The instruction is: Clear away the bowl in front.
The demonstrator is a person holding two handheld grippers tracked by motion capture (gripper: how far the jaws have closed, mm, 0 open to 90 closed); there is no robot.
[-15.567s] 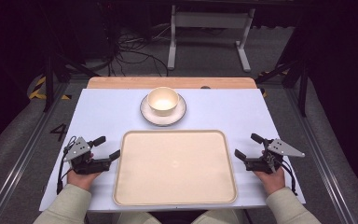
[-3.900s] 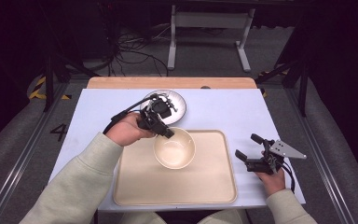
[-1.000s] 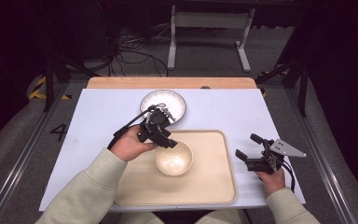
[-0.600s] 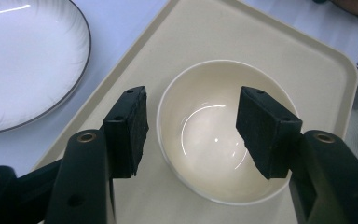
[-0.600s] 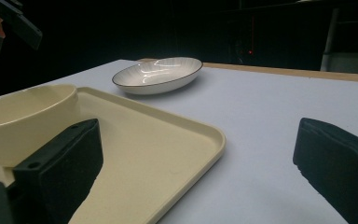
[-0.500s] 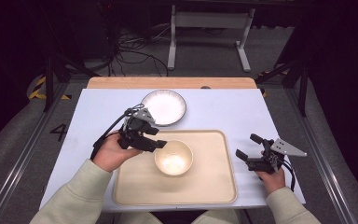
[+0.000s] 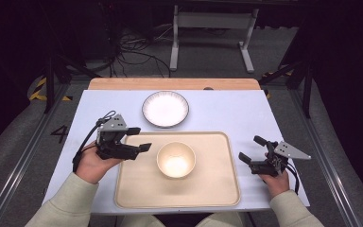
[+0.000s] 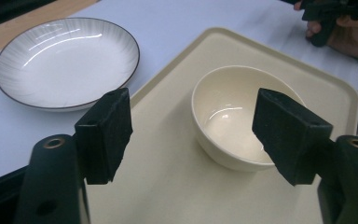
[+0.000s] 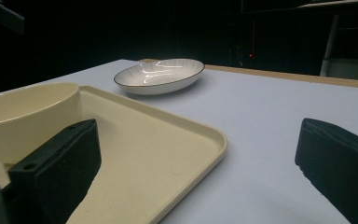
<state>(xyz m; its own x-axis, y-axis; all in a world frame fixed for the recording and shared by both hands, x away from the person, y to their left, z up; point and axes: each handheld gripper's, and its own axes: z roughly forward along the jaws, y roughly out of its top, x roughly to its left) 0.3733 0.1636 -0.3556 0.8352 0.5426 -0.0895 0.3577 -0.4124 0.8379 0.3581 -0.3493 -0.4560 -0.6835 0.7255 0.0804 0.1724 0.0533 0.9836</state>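
A cream bowl (image 7: 176, 159) (rigid, glossy, likely breakable; best pinched at its rim) sits on the tray (image 7: 217, 189), just right of the left gripper (image 7: 142, 139), jaws open and empty.

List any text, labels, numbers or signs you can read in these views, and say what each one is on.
"4": a large dark numeral on the grey floor left of the table, in the high view.
Yellow-and-black hazard stripes on the floor farther back carry no words.
The bowl, plate, tray and both tongs show no readable print.
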